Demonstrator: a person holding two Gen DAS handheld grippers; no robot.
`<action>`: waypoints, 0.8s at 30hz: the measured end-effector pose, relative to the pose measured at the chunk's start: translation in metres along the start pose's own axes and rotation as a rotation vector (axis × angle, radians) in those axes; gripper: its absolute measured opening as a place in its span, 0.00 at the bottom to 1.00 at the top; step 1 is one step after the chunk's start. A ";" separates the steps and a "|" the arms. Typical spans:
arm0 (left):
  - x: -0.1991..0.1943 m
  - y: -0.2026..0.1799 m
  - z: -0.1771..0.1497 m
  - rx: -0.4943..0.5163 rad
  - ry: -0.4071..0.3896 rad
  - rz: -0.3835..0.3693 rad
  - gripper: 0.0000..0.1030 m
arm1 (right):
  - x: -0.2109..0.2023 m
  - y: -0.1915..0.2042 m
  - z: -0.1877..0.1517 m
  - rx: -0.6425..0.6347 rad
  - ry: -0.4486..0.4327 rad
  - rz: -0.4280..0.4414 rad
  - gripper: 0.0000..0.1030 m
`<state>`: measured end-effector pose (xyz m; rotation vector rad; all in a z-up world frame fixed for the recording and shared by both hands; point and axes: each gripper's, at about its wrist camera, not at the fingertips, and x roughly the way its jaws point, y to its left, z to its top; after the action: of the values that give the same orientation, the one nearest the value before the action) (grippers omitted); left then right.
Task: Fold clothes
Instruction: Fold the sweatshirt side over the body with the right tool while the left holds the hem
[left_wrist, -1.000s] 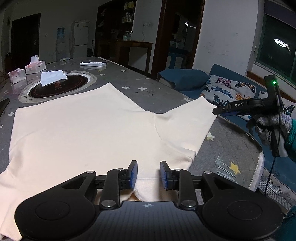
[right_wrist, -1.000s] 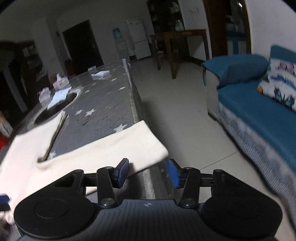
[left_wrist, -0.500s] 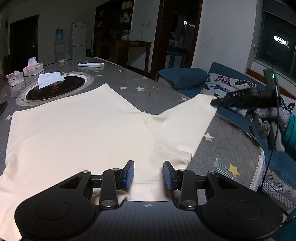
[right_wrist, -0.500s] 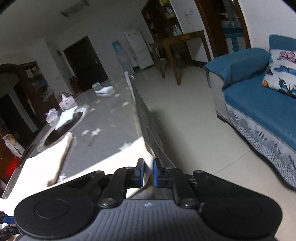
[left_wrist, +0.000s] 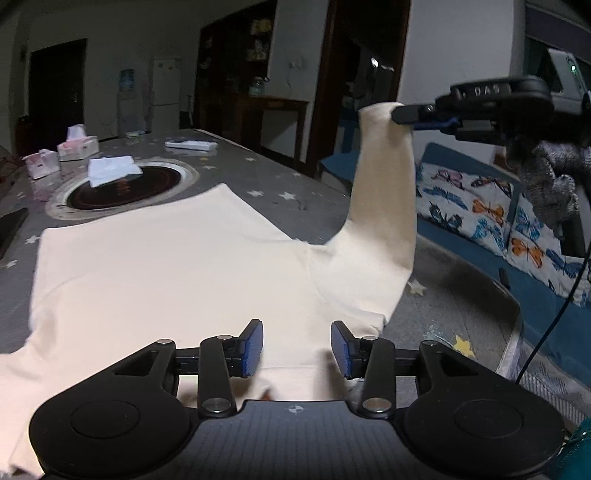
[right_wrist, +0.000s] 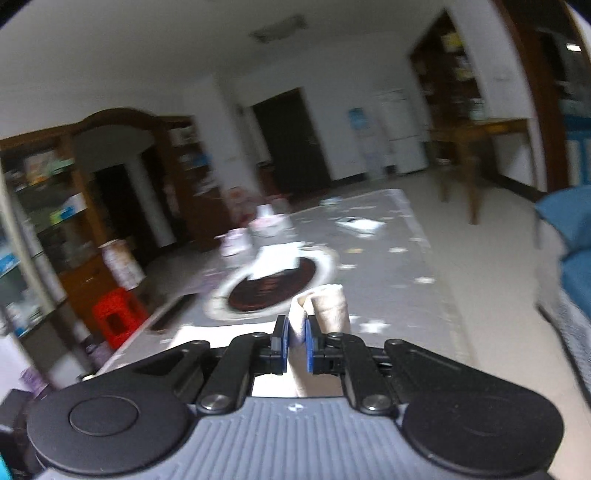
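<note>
On the far left of the grey, star-printed table (left_wrist: 280, 192), two pink tissue boxes (left_wrist: 59, 155) stood near the edge, and beside them a white folded tissue (left_wrist: 112, 170) lay on the rim of a dark round inset plate (left_wrist: 122, 188). A flat white box (left_wrist: 190, 144) rested farther back on the table. The cream shirt (left_wrist: 166, 280) was spread flat across the middle of the table, its near hem reaching under the left gripper (left_wrist: 296, 347), whose blue-padded fingers (left_wrist: 252, 347) stood well apart just above the cloth, holding nothing. To the right, the shirt's sleeve (left_wrist: 384, 206) rose off the table, pulled up almost upright. Its cuff end was pinched by the right gripper (left_wrist: 400, 112), held in a grey-gloved hand (left_wrist: 550, 181) above the table's right edge. In the right wrist view, the right gripper's (right_wrist: 294, 343) fingers (right_wrist: 279, 343) were closed tight on the bunched cuff (right_wrist: 327, 306), which stuck up past the pads; that view was blurred. Beyond the table's right edge stood a blue sofa (left_wrist: 546, 295) with a butterfly-print cushion (left_wrist: 469, 199).
</note>
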<state>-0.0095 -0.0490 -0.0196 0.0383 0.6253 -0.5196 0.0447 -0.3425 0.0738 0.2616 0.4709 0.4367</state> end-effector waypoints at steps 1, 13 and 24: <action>-0.004 0.003 -0.001 -0.009 -0.009 0.008 0.45 | 0.005 0.010 0.002 -0.014 0.007 0.022 0.08; -0.049 0.042 -0.022 -0.133 -0.085 0.101 0.50 | 0.075 0.132 -0.020 -0.152 0.150 0.282 0.08; -0.060 0.062 -0.029 -0.187 -0.091 0.162 0.51 | 0.095 0.164 -0.064 -0.218 0.301 0.351 0.20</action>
<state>-0.0370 0.0377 -0.0162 -0.1101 0.5741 -0.3035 0.0332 -0.1461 0.0388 0.0652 0.6689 0.8713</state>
